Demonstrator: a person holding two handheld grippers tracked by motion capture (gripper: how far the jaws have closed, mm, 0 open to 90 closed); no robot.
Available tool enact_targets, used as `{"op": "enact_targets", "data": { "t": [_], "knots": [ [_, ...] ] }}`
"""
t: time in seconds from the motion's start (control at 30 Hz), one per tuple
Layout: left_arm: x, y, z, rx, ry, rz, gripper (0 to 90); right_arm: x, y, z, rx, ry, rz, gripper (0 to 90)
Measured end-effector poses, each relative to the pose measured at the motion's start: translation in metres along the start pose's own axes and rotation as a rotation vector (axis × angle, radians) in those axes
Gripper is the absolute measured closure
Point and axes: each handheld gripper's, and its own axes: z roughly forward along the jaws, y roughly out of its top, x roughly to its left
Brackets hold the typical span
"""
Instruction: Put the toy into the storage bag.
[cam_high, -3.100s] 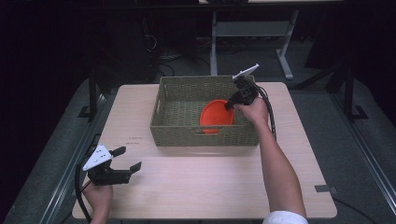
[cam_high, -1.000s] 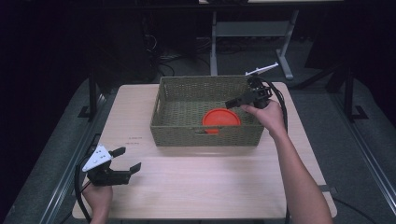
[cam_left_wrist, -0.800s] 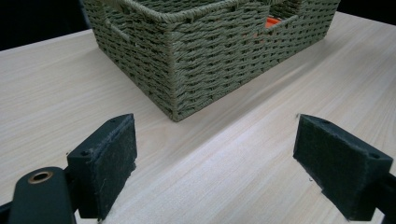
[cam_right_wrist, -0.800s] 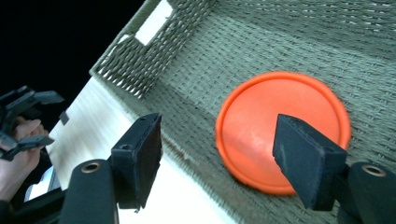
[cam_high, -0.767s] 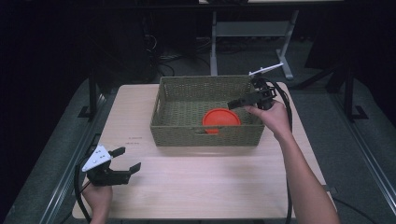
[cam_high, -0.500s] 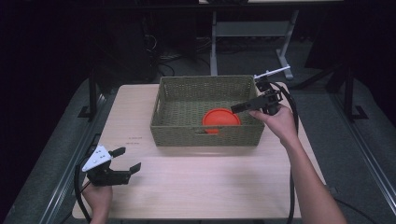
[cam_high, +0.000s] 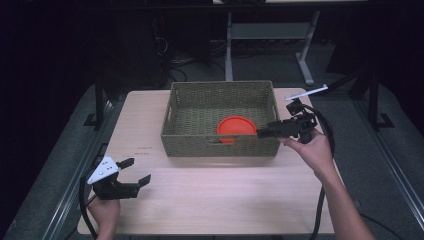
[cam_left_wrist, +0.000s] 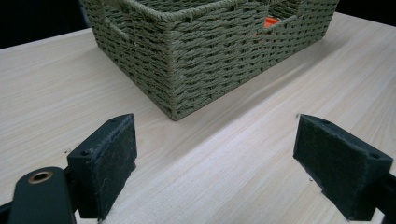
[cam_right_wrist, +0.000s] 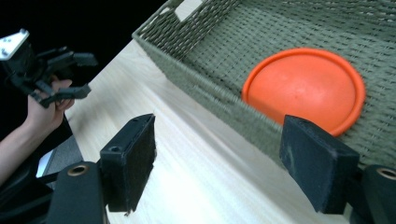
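The orange plate (cam_high: 236, 127) lies flat on the bottom of the woven basket (cam_high: 190, 142), near its front wall and towards the right side. The right tool (cam_high: 264, 133) is just outside the basket's front right corner; its jaws have just been opening and stand wide apart with nothing between them. The left tool (cam_high: 134, 172) rests low over the bench (cam_high: 220, 195) at the front left, well apart from the basket, its jaws also wide apart and empty.

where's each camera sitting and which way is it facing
High view: above the person's side, looking forward and down on the table; forearms, both tongs show.
Left gripper view: on the left tongs, low, facing the woven basket.
Right gripper view: on the right tongs, looking across the basket rim at the orange disc.
All share basket and disc.
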Motion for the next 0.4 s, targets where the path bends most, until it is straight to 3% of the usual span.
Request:
{"op": "enact_targets", "data": {
  "t": [0.17, 0.27, 0.3, 0.33, 0.4],
  "knots": [
    [0.0, -0.001, -0.003, -0.003, 0.005, -0.003, 12.7, 0.0, -0.031, -0.009, -0.033, 0.009, -0.003, 26.2],
    [0.001, -0.002, -0.004, -0.004, 0.01, -0.009, 12.7, -0.001, -0.039, -0.014, -0.051, 0.013, 0.002, 25.2],
    [0.002, -0.002, -0.004, -0.004, 0.011, -0.01, 12.6, 0.0, -0.048, -0.019, -0.091, 0.037, 0.01, 24.6],
    [0.002, -0.002, -0.004, -0.004, 0.011, -0.01, 12.6, 0.0, -0.048, -0.019, -0.091, 0.037, 0.01, 24.6],
    [0.002, -0.001, -0.004, -0.001, 0.018, -0.004, 12.7, 0.006, -0.058, -0.029, -0.147, 0.034, -0.018, 23.4]
  ]
}}
